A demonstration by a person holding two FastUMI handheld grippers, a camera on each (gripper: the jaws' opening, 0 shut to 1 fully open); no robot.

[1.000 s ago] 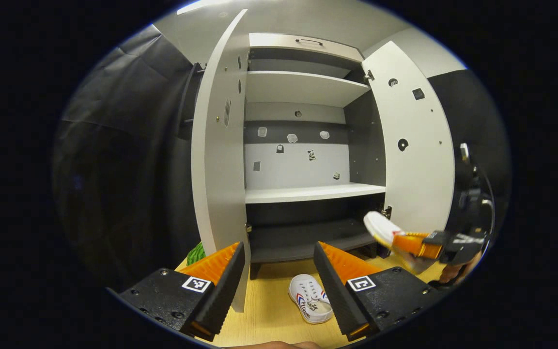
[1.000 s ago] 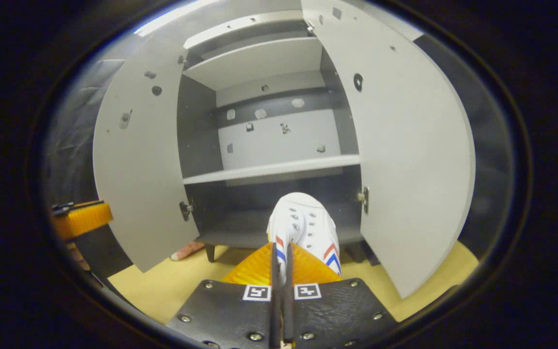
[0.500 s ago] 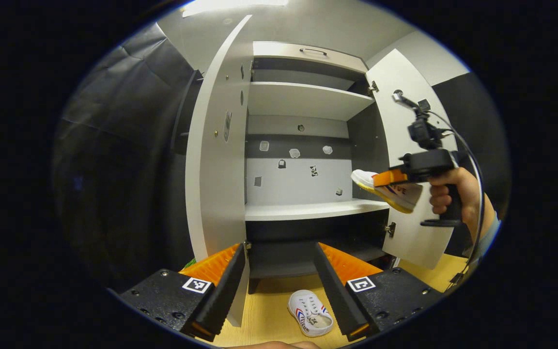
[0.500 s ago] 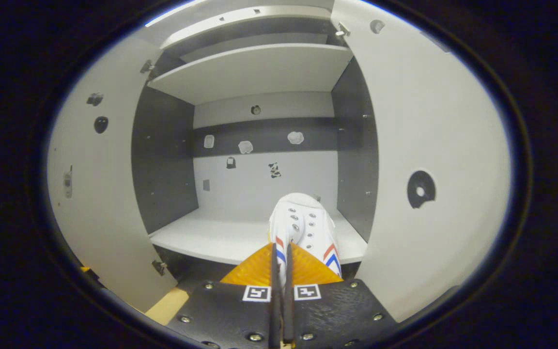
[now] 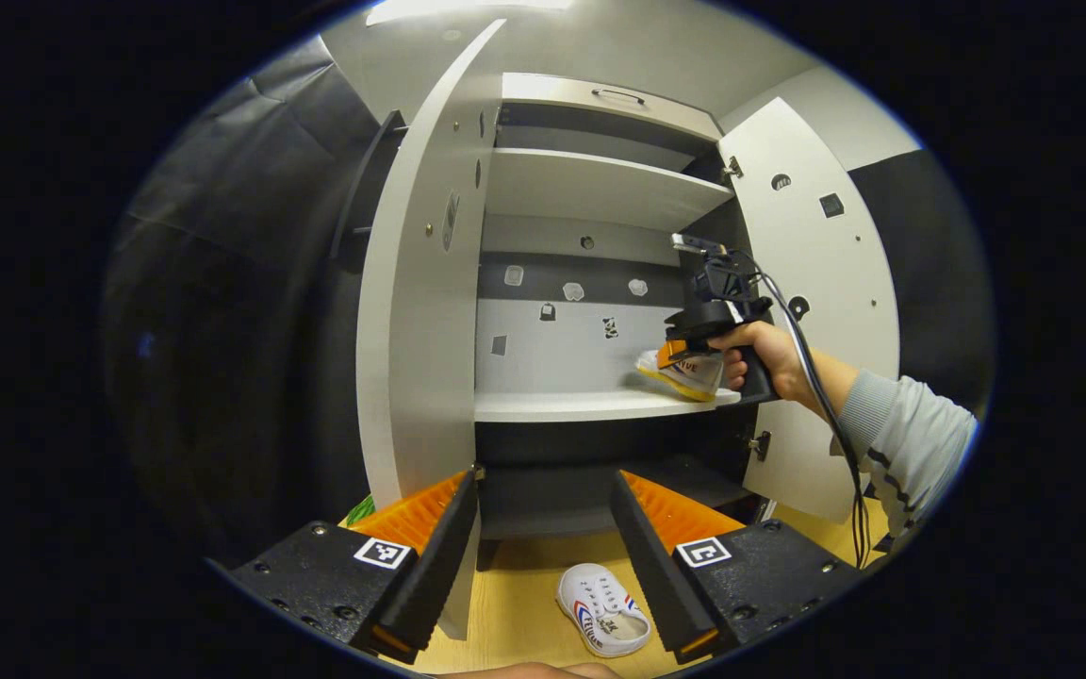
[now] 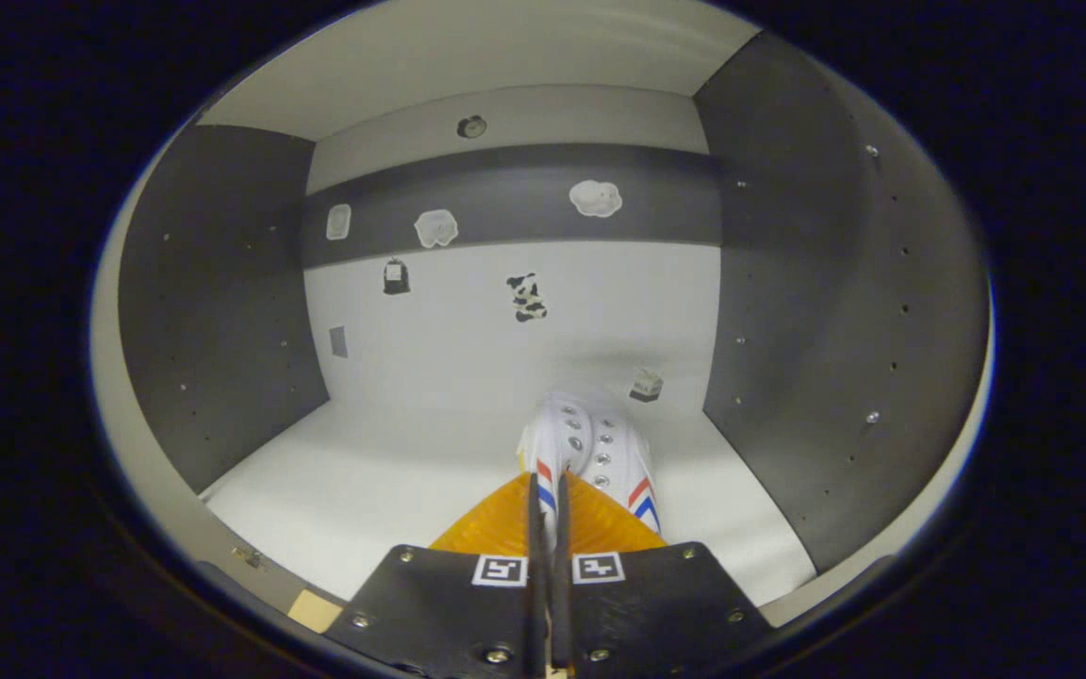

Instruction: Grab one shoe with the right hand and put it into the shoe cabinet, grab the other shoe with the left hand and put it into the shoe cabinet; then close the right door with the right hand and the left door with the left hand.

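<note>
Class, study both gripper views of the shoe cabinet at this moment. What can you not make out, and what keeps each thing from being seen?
- Right gripper view: the heel of the held shoe is hidden by the right hand-held gripper.
- Left gripper view: whether that shoe rests on the white shelf is too small to tell.
- Left gripper view: the floor shoe is partly covered by a finger of the left hand-held gripper.
- Right gripper view: the wall stickers are too small to read.
</note>
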